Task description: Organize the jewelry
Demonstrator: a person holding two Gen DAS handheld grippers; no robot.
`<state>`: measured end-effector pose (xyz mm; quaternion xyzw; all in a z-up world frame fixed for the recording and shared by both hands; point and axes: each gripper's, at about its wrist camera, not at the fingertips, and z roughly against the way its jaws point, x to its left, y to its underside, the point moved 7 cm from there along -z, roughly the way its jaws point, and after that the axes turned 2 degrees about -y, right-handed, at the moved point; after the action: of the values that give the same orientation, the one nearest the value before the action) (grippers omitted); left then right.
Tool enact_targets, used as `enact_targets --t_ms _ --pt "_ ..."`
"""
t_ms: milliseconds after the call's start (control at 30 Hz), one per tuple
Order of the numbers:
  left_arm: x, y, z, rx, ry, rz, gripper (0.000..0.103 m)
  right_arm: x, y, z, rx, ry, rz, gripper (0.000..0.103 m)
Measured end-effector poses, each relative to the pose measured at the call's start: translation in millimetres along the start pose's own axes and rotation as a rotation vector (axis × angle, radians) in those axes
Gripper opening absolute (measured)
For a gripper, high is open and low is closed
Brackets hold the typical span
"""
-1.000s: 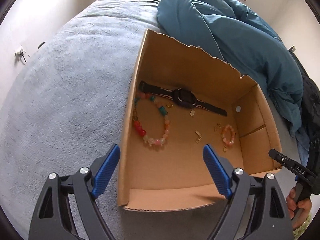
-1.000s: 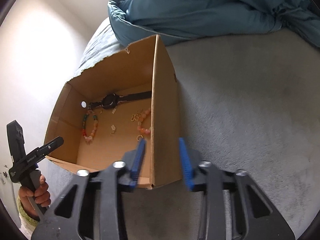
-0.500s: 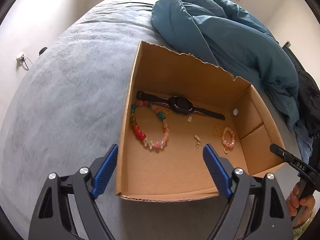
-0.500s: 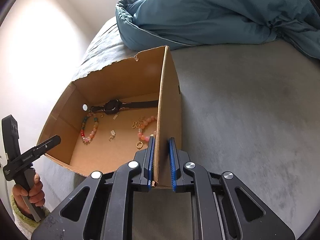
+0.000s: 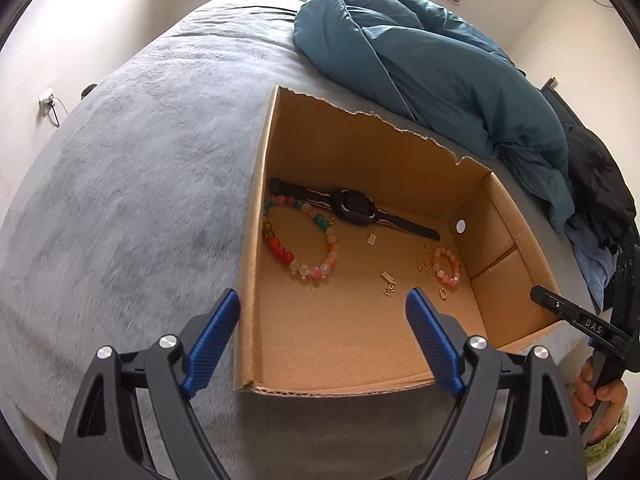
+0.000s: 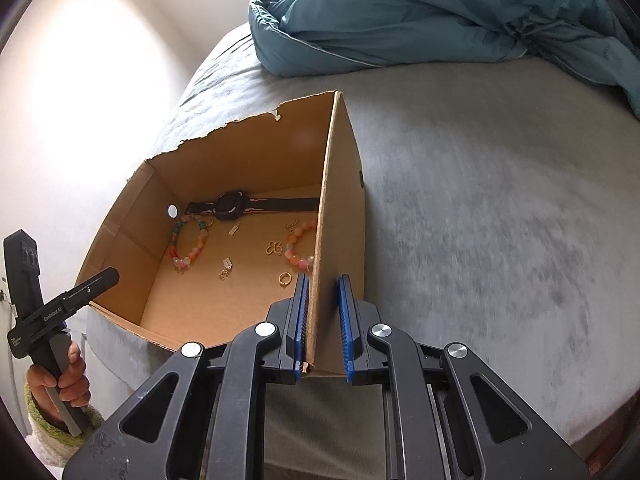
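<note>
- The right gripper [image 6: 323,326] is clamped on the right wall of the cardboard box [image 6: 340,216] at its near corner.
- The left gripper [image 5: 322,340] is spread wide and empty, straddling the box's near-left corner.
- A black watch [image 5: 354,212], a multicoloured bead bracelet [image 5: 300,244], an orange bead bracelet [image 5: 446,266] and small gold pieces [image 5: 388,282] lie on the box floor.
- The box sits on a grey bed [image 5: 140,184], near a blue duvet [image 5: 432,68].

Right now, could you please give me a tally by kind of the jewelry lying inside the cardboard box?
Watches: 1, black watch
Beaded bracelets: 2, large multicoloured bracelet, small orange bracelet
Gold rings: 1, ring
Other small gold pieces: about 4, too tiny to identify
Total: about 8
</note>
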<state>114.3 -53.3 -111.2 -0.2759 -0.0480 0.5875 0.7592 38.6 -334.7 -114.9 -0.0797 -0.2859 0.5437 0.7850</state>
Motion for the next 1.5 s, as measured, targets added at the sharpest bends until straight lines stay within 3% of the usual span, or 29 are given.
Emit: enact_targets --t_ms 133,267,433,600,867,1100,1233,1367,1500 --pt "-0.4 11.6 0.8 -0.04 -0.023 -0.041 0.082 1.9 15.3 -3.5 -0.03 0.011 -0.014 0.015" --pt "0.4 16.4 17.9 -0.156 -0.069 -0.072 0.083 6.9 17.7 9.4 -0.115 -0.006 -0.019 0.021" --pt "4.0 27.9 55.3 -0.298 -0.114 -0.059 0.083 15.4 30.2 46.7 -0.266 0.02 0.008 0.043" --pt "1.8 52.0 92.0 -0.391 -0.131 -0.051 0.085 21.5 52.1 76.1 -0.372 0.063 0.032 0.055" --pt "-19.0 91.9 117.0 -0.397 -0.086 -0.078 0.087 37.6 101.9 105.3 -0.477 0.147 0.066 0.069" --pt "-42.5 123.9 132.2 -0.4 -0.142 -0.136 0.094 69.4 144.1 131.3 -0.553 0.195 0.153 0.083" --pt "-50.5 143.0 151.8 -0.441 -0.163 -0.122 0.096 85.6 162.2 148.0 -0.619 0.211 0.187 0.085" --pt "-58.6 149.6 163.3 -0.477 -0.242 -0.147 0.096 97.9 172.9 160.7 -0.657 0.203 0.21 0.087" --pt "-64.0 149.7 171.4 -0.523 -0.204 -0.124 0.096 103.7 172.3 170.8 -0.702 0.209 0.247 0.088"
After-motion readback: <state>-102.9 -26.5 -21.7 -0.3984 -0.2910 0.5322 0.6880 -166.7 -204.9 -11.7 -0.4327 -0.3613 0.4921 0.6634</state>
